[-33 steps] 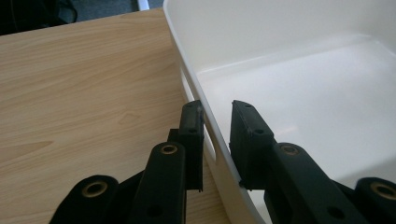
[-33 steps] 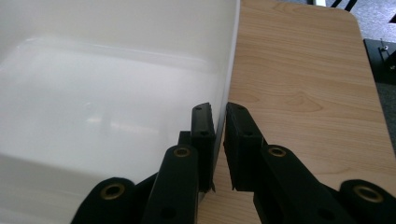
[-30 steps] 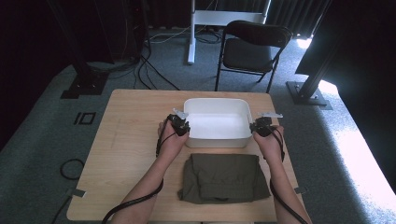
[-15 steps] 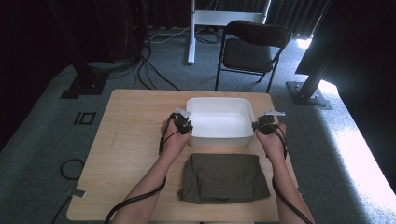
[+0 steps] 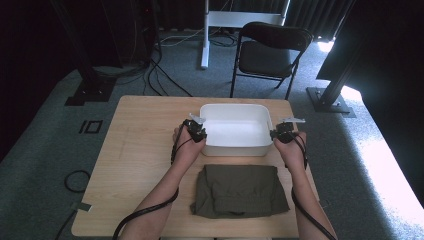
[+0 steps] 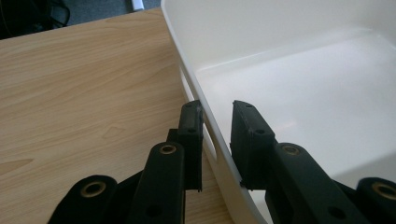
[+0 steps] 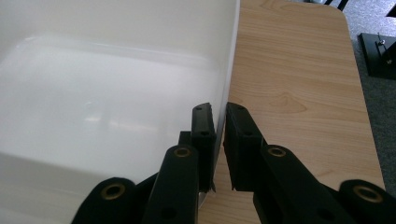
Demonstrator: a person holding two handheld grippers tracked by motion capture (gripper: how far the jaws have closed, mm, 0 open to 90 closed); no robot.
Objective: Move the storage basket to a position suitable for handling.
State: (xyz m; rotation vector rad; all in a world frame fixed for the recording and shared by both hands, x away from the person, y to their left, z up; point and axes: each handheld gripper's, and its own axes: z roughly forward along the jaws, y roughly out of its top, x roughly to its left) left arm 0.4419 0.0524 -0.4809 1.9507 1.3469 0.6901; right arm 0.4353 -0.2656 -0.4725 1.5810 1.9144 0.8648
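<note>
A white plastic bin [image 5: 235,149] stands empty on the wooden table [image 5: 135,150], toward its far side. My left gripper [image 5: 201,131] is at the bin's left wall. In the left gripper view the left gripper [image 6: 217,116] has one jaw outside and one inside the bin [image 6: 303,93], shut on the rim above a handle slot. My right gripper [image 5: 274,134] is at the bin's right wall. In the right gripper view the right gripper [image 7: 219,114] is clamped tight on the thin wall of the bin [image 7: 93,93]. A folded olive cloth [image 5: 240,190] lies in front of the bin, between my forearms.
A black folding chair [image 5: 270,50] stands beyond the table's far edge, with a white stand [image 5: 206,30] and cables on the floor behind it. Cables trail from both grippers along the forearms. Bare wood lies left of the bin.
The bin and both hands have edged very slightly to the right. Both grips look the same.
</note>
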